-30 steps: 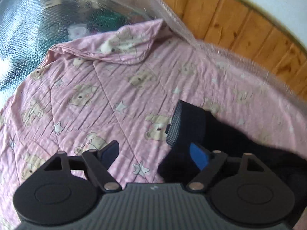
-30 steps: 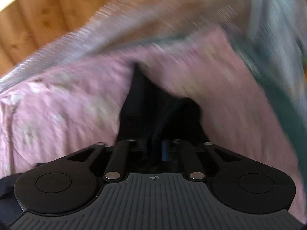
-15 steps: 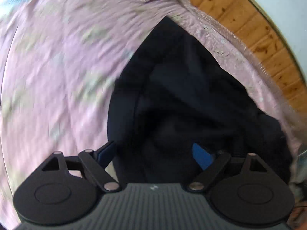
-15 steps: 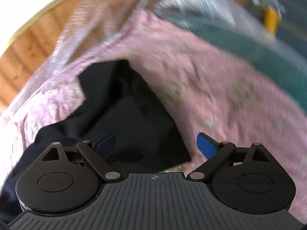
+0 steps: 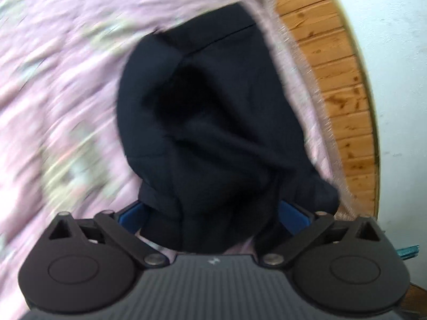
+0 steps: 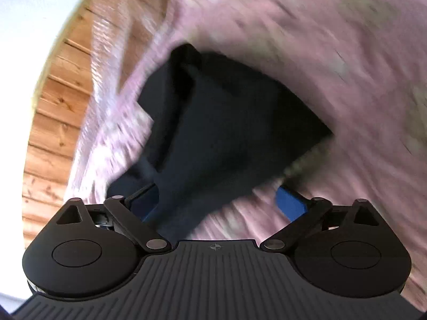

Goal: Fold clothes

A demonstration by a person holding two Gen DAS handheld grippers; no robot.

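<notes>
Softly heaped on pink bedding (image 5: 66, 85), dark garment (image 5: 213, 122): limp, light, likely best pinched at the near hem. Left claw (image 5: 213, 213) just widened, straddling cloth unclamped; right claw (image 6: 218, 200) likewise spread, seemingly ungripped through blur.

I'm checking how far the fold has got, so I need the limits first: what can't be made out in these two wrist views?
- Dark garment, left wrist view: its near end is hidden behind the left gripper; which kind of garment is unclear.
- Same garment, right wrist view: its lower left edge is smeared and partly behind the right gripper.
- Pink sheet: its print is motion-blurred in both views.
</notes>
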